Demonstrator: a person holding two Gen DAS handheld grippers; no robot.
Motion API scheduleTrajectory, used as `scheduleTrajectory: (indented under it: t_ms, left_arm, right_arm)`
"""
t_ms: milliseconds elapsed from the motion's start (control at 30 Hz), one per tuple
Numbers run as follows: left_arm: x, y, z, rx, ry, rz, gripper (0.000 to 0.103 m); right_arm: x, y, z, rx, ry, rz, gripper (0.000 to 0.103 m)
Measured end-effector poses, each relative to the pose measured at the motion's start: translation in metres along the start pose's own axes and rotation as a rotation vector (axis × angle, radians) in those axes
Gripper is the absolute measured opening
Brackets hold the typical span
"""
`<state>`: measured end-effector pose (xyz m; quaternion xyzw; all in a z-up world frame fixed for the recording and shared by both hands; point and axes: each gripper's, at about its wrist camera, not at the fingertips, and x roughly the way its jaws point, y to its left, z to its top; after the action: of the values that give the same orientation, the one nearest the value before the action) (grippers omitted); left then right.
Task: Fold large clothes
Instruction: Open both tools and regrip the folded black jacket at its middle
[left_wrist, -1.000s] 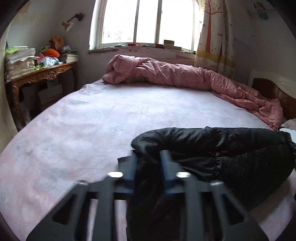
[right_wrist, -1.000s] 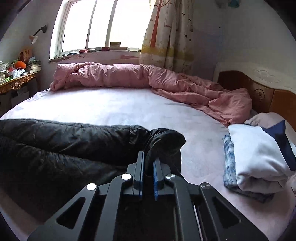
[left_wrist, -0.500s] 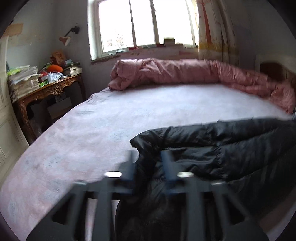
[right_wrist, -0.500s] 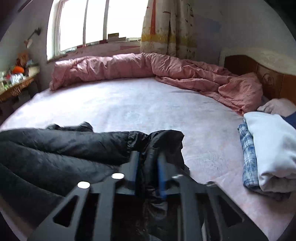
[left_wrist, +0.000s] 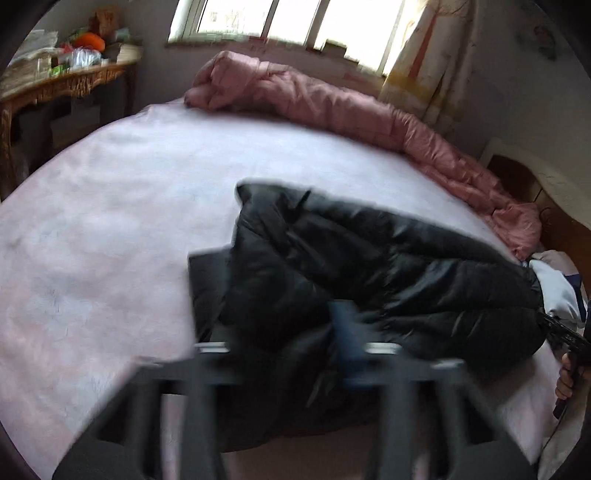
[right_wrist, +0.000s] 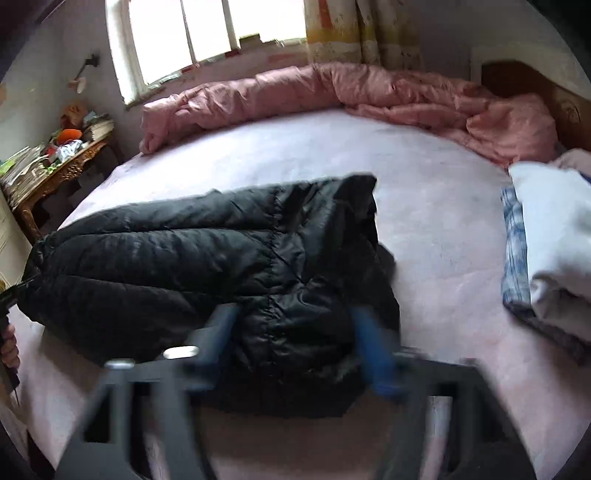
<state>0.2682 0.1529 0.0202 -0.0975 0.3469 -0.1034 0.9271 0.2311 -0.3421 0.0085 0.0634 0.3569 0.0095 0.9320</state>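
Observation:
A black puffer jacket (left_wrist: 369, 266) lies folded lengthwise on the pale pink bed (left_wrist: 110, 221); it also shows in the right wrist view (right_wrist: 207, 254). My left gripper (left_wrist: 284, 325) is open, its jaws wide apart over the jacket's left end, with nothing held. My right gripper (right_wrist: 295, 332) is open too, its blurred blue fingers (right_wrist: 373, 350) astride the jacket's right end. Both views are motion-blurred. The other gripper and hand show at each view's edge (left_wrist: 569, 343).
A crumpled pink duvet (right_wrist: 332, 96) runs along the bed's far side under the window. A stack of folded clothes (right_wrist: 546, 236) sits at the right by the wooden headboard (right_wrist: 569, 103). A cluttered wooden side table (left_wrist: 55, 81) stands at the left.
Both grippers have opened and let go of the jacket, then lifted and pulled back. The jacket's near edge now lies folded over on the bed.

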Motion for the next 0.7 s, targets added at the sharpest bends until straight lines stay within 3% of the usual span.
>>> scheduleTrajectory:
  t_ms: [67,133,200,333,467,600,700]
  left_arm:
    - [-0.010,-0.014,0.004,0.076,-0.085,0.036,0.010]
    - [-0.014,-0.024,0.006,0.111,-0.141,0.081,0.010]
    - [-0.007,-0.029,0.010,0.109,-0.143,0.130,0.010]
    - [0.027,-0.026,0.009,0.116,-0.103,0.218,0.011]
    - [0.060,-0.036,-0.001,0.193,-0.057,0.287,0.012]
    - [0.059,-0.039,-0.008,0.225,-0.048,0.337,0.017]
    - [0.045,-0.046,-0.010,0.264,-0.107,0.394,0.022]
  right_arm:
    - [-0.004,0.006,0.005,-0.004,-0.071,-0.030,0.005]
    - [-0.005,0.011,0.012,-0.002,-0.136,-0.051,0.005]
    - [0.003,0.016,0.020,-0.001,-0.160,-0.084,0.004]
    - [0.032,0.022,0.033,-0.008,-0.133,-0.110,0.004]
    - [0.064,0.028,0.031,-0.038,-0.078,-0.136,0.004]
    - [0.075,0.030,0.028,-0.056,-0.048,-0.152,0.004]
    - [0.070,0.026,0.028,-0.036,-0.055,-0.157,0.004]
